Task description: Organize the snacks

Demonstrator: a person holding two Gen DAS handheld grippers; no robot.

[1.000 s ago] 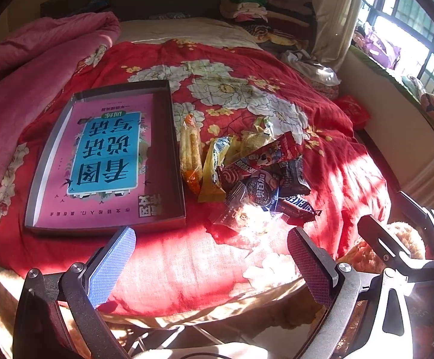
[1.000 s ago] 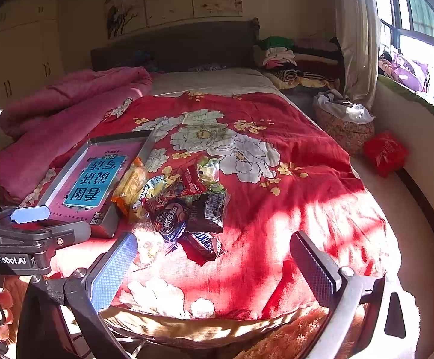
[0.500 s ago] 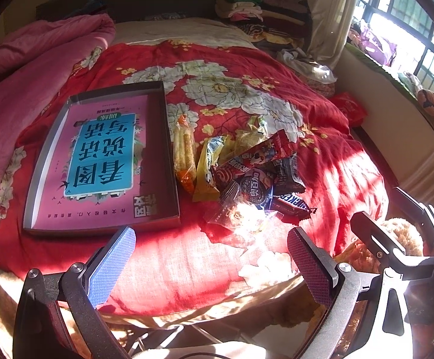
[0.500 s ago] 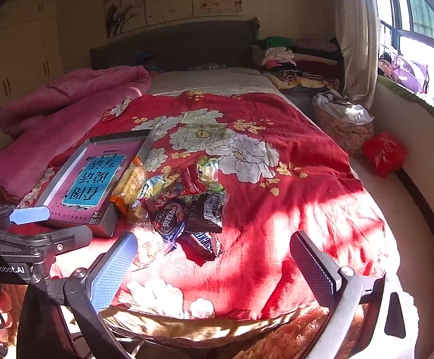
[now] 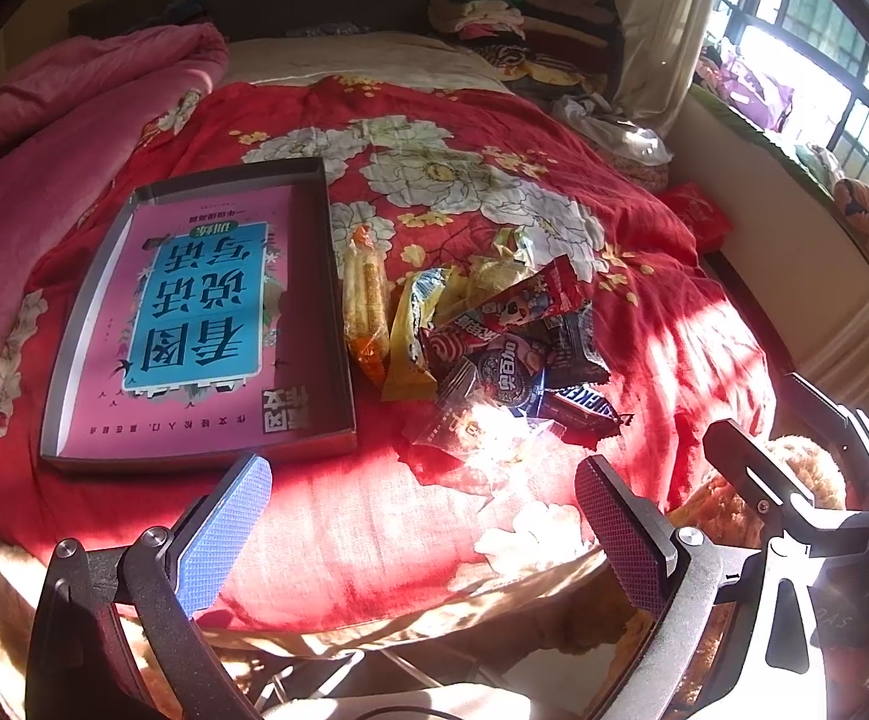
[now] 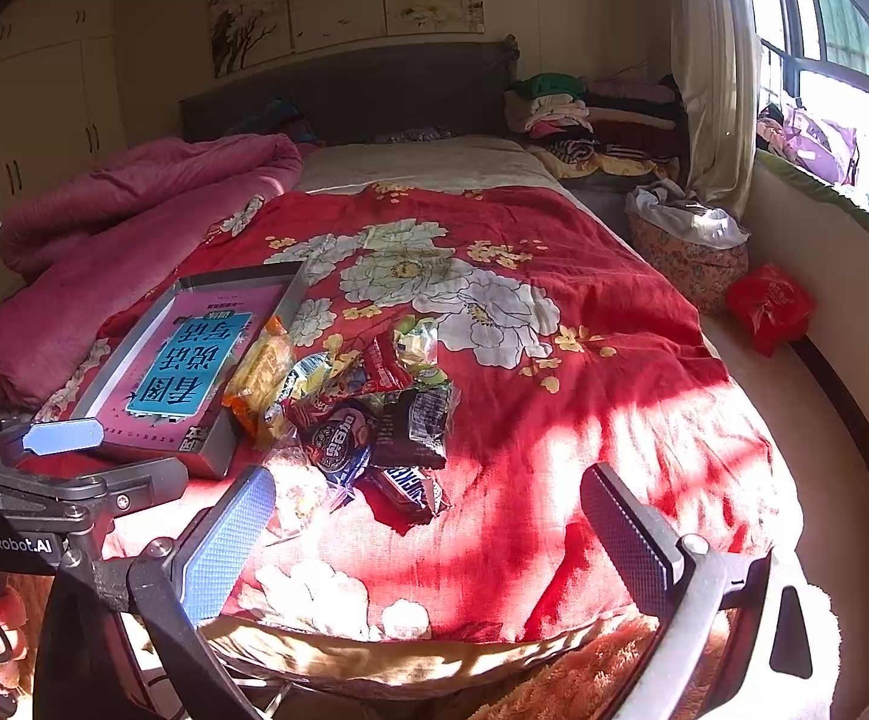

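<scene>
Snacks (image 5: 482, 342) lie heaped at frame centre on the red floral bedspread (image 5: 554, 192), just right of one shallow box (image 5: 338, 324): roughly ten crinkled wrappers, yellow, red and dark. Two grippers, left gripper (image 5: 422, 531) and right gripper (image 6: 428, 540), hang spread wide, empty, at the bottom.

Boxes: 1, a shallow grey box (image 5: 338, 324) with a pink printed base.
Snacks: a heap (image 5: 494, 348) just right of the box; about nine packets show, the exact count unclear where they overlap.
Orange packets: 1 (image 5: 365, 300), nearest the box.
Yellow packets: 1 (image 5: 408, 336).
Snickers bars: 1 (image 5: 584, 405).
Grippers: 2, left (image 5: 422, 531) and right (image 6: 425, 546).
Quilts: 1 red floral (image 6: 554, 420), 1 pink (image 6: 134, 204).
Red bags: 1 (image 6: 767, 303).
</scene>
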